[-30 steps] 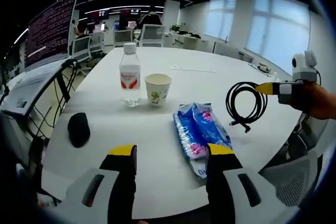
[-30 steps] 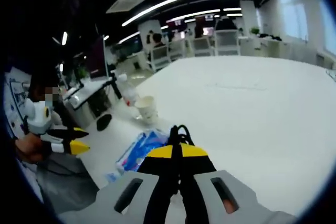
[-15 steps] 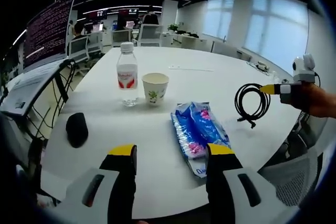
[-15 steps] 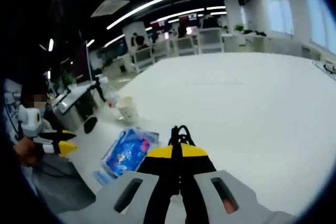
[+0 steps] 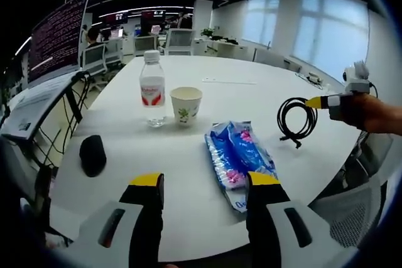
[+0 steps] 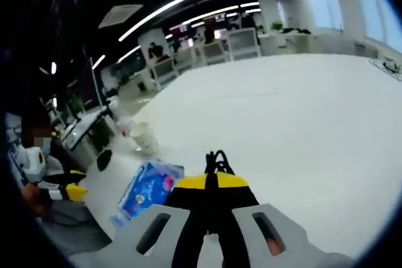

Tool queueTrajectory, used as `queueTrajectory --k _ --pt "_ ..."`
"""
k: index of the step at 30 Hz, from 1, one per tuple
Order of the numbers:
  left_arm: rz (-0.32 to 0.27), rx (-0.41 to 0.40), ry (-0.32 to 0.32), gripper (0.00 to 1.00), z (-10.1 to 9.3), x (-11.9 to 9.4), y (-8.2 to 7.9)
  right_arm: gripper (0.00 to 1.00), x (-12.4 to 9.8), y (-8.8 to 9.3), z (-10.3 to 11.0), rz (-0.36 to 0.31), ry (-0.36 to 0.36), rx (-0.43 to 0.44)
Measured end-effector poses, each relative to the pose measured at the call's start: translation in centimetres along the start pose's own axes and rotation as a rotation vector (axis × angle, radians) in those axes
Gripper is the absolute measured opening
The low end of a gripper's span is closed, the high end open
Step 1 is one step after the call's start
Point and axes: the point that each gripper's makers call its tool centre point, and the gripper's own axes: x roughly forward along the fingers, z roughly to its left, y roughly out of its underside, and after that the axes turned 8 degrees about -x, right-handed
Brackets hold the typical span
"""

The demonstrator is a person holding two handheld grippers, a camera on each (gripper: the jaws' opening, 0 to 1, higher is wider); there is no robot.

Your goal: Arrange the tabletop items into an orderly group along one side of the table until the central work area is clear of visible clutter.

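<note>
Left hand-held gripper (image 5: 203, 181) agape, right hand-held gripper (image 6: 211, 178) clamped.

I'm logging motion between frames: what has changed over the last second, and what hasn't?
The right gripper, shut on the coiled black cable, has carried it up off the table. The left gripper stayed open and idle. Bottle, paper cup, blue packet and mouse kept their places.
</note>
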Motion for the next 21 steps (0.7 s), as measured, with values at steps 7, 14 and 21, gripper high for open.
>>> queueTrajectory --k 7,14,21 --pt "-0.009 -0.012 -0.01 0.51 0.3 -0.3 -0.1 0.0 1.6 1.1 -0.6 0.05 0.042 0.008" --pt "-0.01 -0.014 -0.024 0.51 0.7 -0.6 0.1 0.0 1.8 3.5 -3.5 0.112 0.116 0.011" --pt "-0.009 -0.019 -0.029 0.51 0.8 -0.6 0.2 0.0 1.7 6.1 -5.8 0.188 0.15 0.019"
